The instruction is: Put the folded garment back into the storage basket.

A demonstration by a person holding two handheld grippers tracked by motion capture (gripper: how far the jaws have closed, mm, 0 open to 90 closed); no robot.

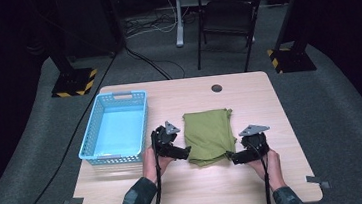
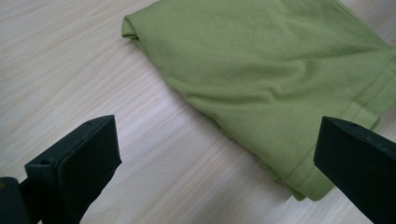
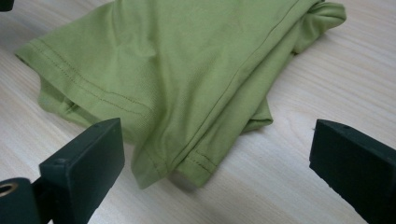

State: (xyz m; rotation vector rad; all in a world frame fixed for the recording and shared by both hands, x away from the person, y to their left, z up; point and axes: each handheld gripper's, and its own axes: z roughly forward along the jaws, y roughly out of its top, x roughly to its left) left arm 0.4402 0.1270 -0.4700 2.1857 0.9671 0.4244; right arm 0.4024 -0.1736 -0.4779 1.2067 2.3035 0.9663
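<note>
A folded olive-green cloth (image 1: 209, 134) lies on the wooden table (image 1: 202, 190) a little right of centre. My left gripper (image 1: 186, 153) sits at the cloth's near left corner, jaws open and empty, pointing right at the hem. In the left gripper view the cloth (image 2: 271, 79) fills the upper right, and the left gripper (image 2: 217, 154) straddles bare wood beside its edge. My right gripper (image 1: 231, 156) is at the near right corner, also open and empty. The right gripper view shows the stitched hem of the cloth (image 3: 173, 88) just ahead of the right gripper (image 3: 217, 158).
A light blue plastic basket (image 1: 115, 128), empty, stands on the table's left side beside the left hand. A dark round cap (image 1: 216, 88) sits near the far edge. Beyond the table are a black folding chair (image 1: 228, 12) and stand bases with hazard tape (image 1: 74, 82).
</note>
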